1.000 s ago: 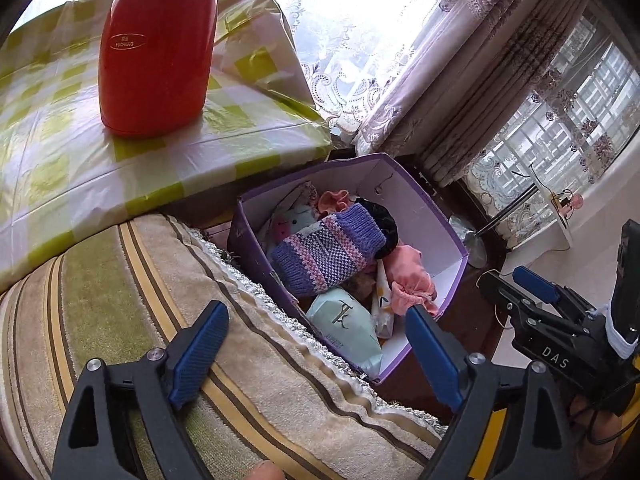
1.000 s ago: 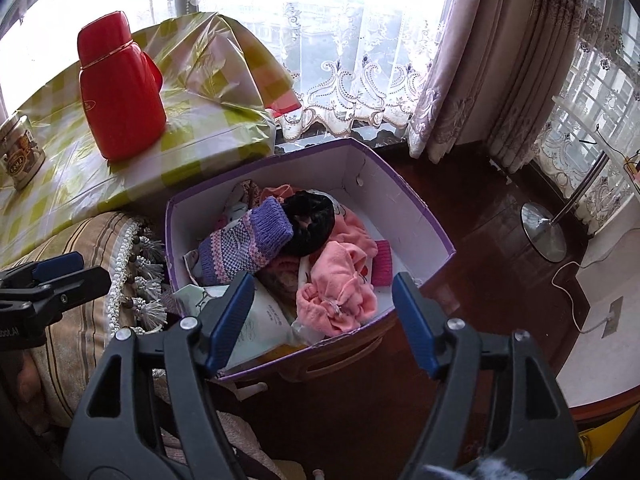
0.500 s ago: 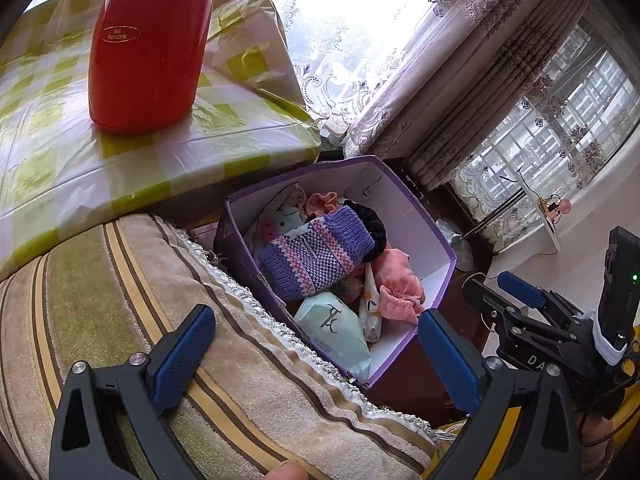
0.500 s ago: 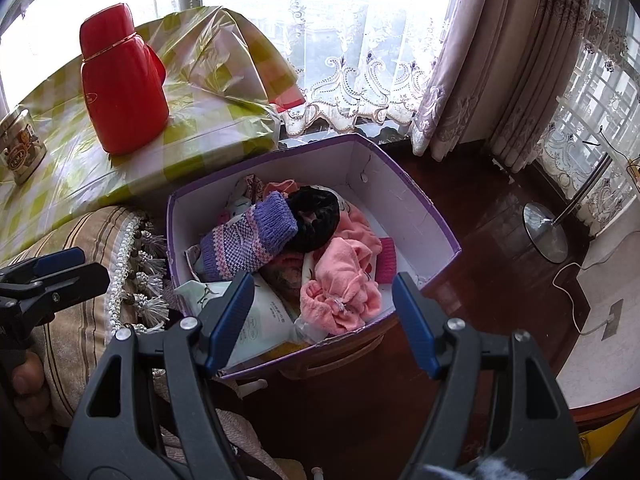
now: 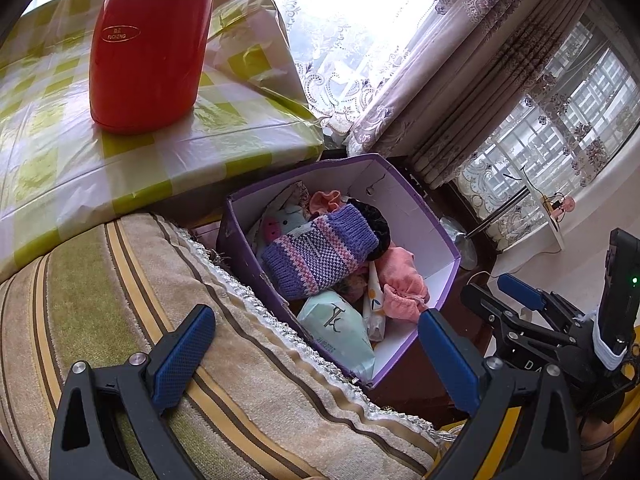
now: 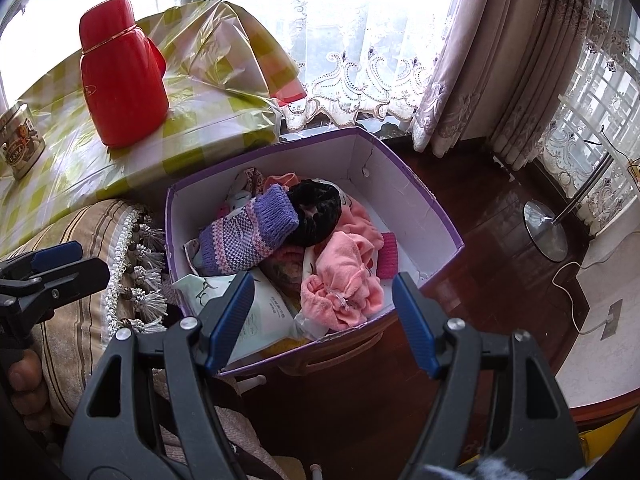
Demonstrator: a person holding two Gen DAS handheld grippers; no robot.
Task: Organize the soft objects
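A purple box (image 6: 408,176) (image 5: 420,208) with white inner walls holds a pile of soft things. On top lies a purple striped knitted piece (image 6: 248,236) (image 5: 316,252), beside it a black fuzzy item (image 6: 316,208) and a pink cloth (image 6: 344,276) (image 5: 400,276). A pale green tissue pack (image 5: 340,328) (image 6: 264,312) lies at the near end. My left gripper (image 5: 316,352) hovers wide open over the striped cushion (image 5: 120,300), empty. My right gripper (image 6: 322,320) is open above the box's near edge, holding nothing.
A red thermos (image 5: 148,44) (image 6: 120,76) stands on a table with a yellow checked cover (image 5: 48,128). A tin (image 6: 20,140) sits at its left. Curtains (image 6: 480,52), a lamp stand base (image 6: 546,236) and dark wooden floor (image 6: 480,248) lie right of the box.
The left gripper's jaws have spread wider apart. The right gripper and the things in the box look the same.
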